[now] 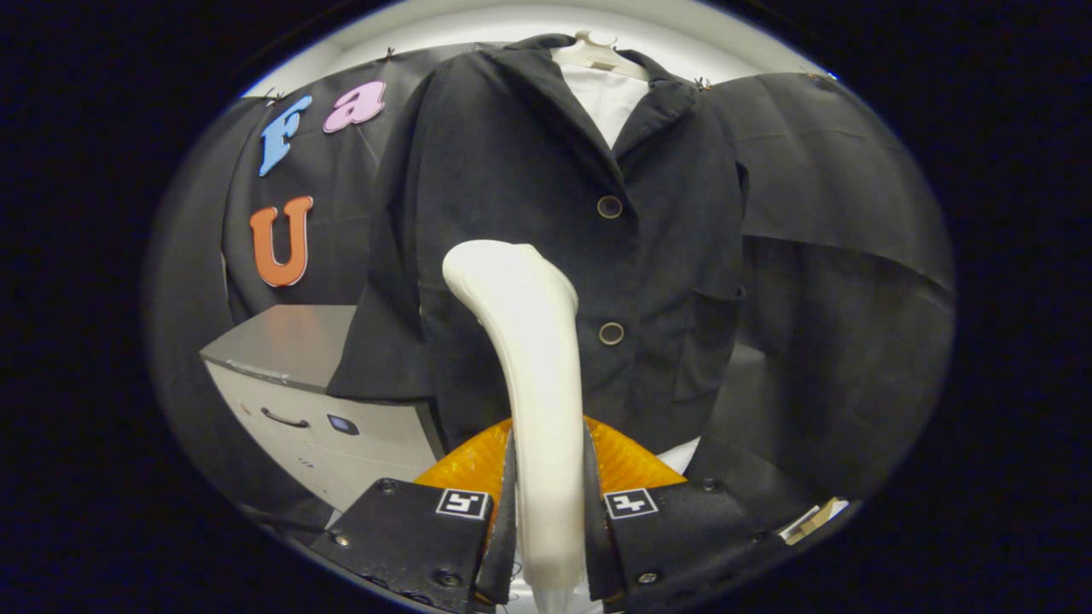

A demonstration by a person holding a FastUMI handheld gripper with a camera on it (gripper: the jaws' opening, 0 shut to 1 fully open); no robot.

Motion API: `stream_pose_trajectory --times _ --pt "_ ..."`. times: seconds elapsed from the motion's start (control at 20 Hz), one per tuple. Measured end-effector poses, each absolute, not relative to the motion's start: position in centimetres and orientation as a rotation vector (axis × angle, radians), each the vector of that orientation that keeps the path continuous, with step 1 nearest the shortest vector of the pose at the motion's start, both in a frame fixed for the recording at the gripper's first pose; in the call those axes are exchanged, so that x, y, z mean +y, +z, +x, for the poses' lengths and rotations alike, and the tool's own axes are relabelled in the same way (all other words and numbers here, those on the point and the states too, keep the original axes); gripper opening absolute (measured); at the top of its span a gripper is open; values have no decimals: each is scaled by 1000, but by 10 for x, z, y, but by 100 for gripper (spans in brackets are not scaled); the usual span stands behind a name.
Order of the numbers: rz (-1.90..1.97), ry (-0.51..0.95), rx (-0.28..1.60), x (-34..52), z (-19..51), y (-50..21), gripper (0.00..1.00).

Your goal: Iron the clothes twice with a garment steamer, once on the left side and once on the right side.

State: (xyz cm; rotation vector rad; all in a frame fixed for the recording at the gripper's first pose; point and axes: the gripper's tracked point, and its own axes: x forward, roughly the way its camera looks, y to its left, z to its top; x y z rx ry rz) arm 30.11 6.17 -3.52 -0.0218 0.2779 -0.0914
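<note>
Between jaws, steamer [533, 375] upright, jacket-facing [546, 213]

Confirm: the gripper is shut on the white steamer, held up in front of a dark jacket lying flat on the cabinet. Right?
Not quite. The gripper view shows the gripper shut on the white steamer, but the dark jacket hangs on a hanger, not flat on the cabinet.

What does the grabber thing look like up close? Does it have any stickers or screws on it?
The gripper has two flat, blocky halves, one on each side. Each half carries a small square black-and-white marker on top, like a sticker. Small round screws dot the corners. Its two fingers are thin, upright plates.
</note>
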Motion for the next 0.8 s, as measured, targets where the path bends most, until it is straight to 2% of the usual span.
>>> stream_pose_trajectory --times 0.35,0.8 --pt "41 -93 280 49 281 -29 36" --pt "137 -209 198 -48 225 31 36"
